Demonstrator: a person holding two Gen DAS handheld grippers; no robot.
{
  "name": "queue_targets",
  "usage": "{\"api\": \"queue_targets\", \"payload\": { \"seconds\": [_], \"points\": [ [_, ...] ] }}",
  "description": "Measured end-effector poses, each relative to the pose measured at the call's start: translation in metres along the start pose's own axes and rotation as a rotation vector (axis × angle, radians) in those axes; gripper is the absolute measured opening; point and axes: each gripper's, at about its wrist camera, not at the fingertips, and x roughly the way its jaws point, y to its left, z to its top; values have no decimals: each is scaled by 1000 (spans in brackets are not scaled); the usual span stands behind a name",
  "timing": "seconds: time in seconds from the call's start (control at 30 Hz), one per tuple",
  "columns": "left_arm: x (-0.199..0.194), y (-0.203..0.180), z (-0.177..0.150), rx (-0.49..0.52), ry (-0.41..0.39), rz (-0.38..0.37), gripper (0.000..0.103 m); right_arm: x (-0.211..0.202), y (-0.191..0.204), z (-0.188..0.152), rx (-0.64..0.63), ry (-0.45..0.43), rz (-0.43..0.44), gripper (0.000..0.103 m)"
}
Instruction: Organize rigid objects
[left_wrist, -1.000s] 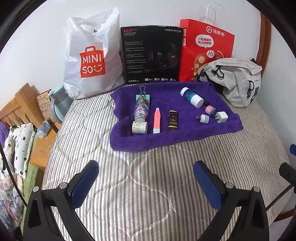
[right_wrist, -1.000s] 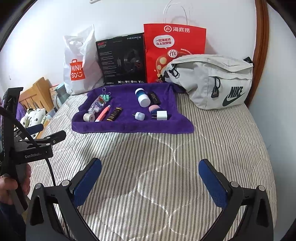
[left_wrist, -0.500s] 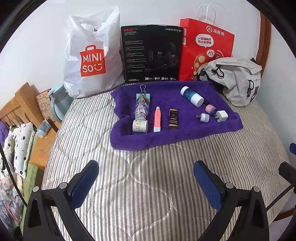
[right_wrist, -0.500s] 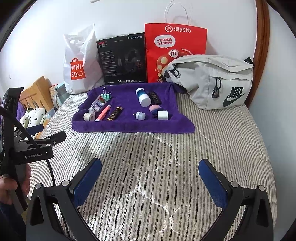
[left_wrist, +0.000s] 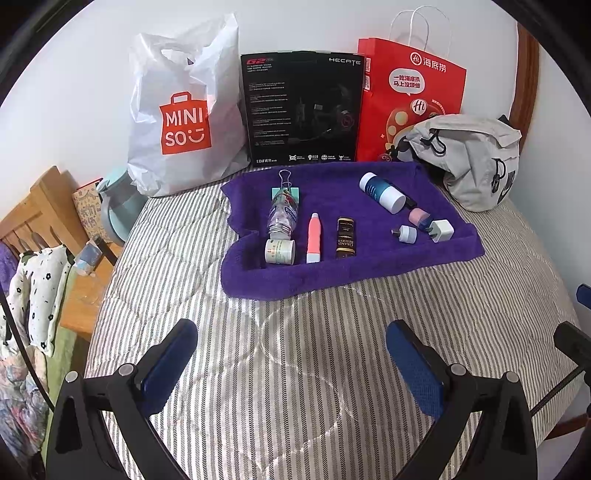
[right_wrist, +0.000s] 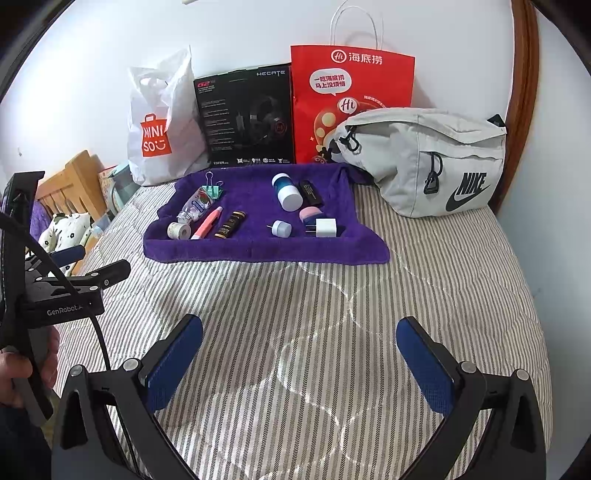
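Observation:
A purple towel (left_wrist: 369, 266) (right_wrist: 258, 251) lies on the striped bed and carries several small items. On its left lie a clear bottle (left_wrist: 282, 214), a small white jar (left_wrist: 279, 252), a pink tube (left_wrist: 314, 237) and a dark brown bottle (left_wrist: 345, 237). On its right lie a blue-and-white bottle (left_wrist: 382, 192) (right_wrist: 287, 192), a pink cap (left_wrist: 418, 215), a small round plug (left_wrist: 405, 233) and a white charger cube (left_wrist: 440, 230) (right_wrist: 325, 227). My left gripper (left_wrist: 291, 354) and right gripper (right_wrist: 299, 350) both hover open over the bedcover, well short of the towel, holding nothing.
Against the wall stand a white Miniso bag (left_wrist: 177, 122), a black headset box (left_wrist: 301, 110) and a red paper bag (left_wrist: 410, 99). A grey Nike pouch (right_wrist: 424, 162) lies right of the towel. A wooden stand (left_wrist: 44, 206) is at the bed's left; a hand (right_wrist: 22, 373) holds the left gripper.

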Motion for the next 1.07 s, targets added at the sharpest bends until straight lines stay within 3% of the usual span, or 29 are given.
{"api": "queue_targets", "payload": {
  "seconds": [1.07],
  "points": [
    [3,-5,-2,17,-2,21,103,1,-3,-1,17,-1,9,103]
  ]
}}
